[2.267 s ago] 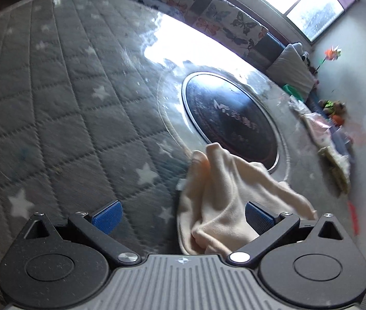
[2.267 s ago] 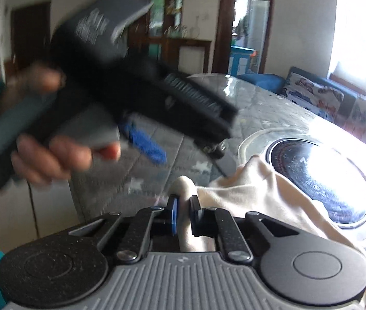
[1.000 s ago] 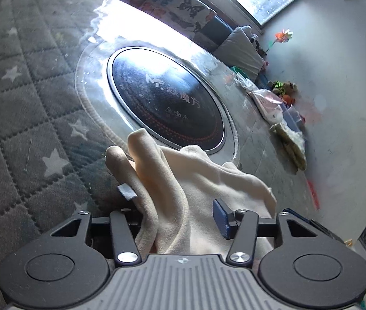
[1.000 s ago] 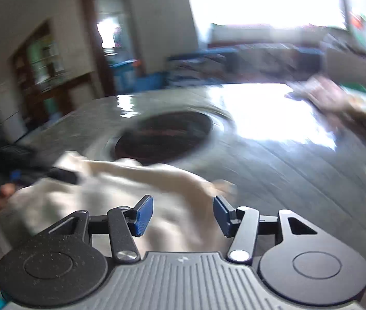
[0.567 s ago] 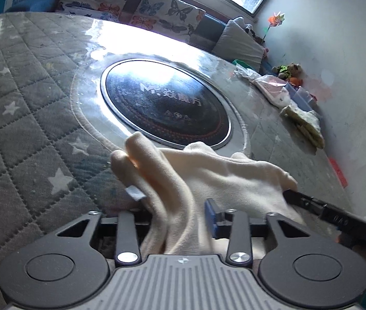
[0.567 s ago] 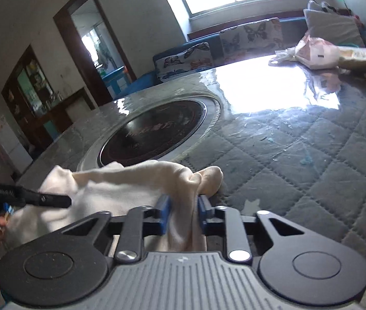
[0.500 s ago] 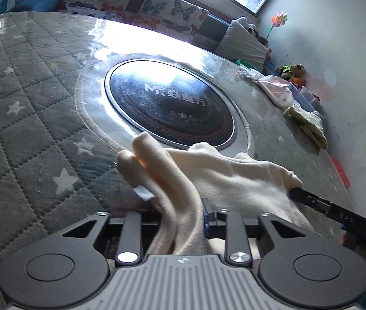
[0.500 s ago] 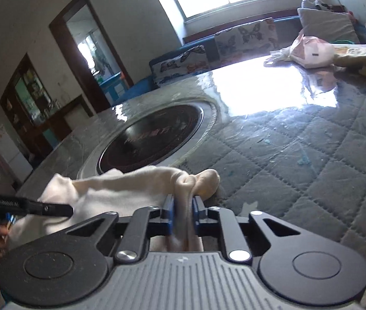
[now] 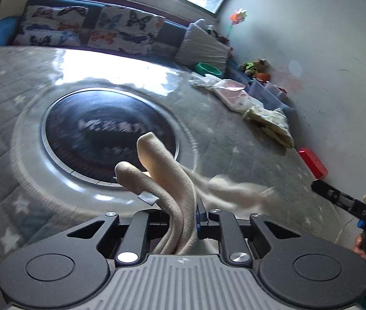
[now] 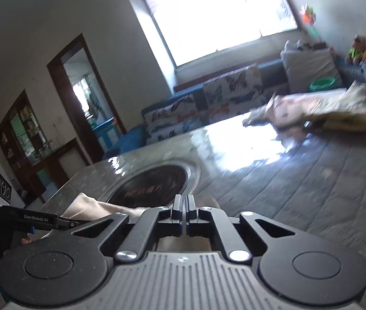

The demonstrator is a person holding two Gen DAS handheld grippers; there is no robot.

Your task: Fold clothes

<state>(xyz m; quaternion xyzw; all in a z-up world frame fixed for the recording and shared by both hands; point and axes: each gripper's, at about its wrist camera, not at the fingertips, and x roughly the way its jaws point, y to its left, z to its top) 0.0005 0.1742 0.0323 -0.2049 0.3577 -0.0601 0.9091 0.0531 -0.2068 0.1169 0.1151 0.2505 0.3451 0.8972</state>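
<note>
Cream garment (image 9: 172,180), slack on the desk (image 9: 247,155) a moment ago, now hangs lifted and stretched between left tool (image 9: 183,217) and right tool (image 10: 184,206), both clenched on it, ready for spreading.

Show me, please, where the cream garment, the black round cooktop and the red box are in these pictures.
cream garment (image 9: 167,170): left wrist view, upper fold.
black round cooktop (image 9: 84,134): left wrist view, glass centre.
red box (image 9: 313,164): left wrist view, top face.

Cream cloth (image 9: 172,180), soft and bunched, rises in two folded loops toward 12 o'clock, the rest trailing to 3 o'clock, blurred.
</note>
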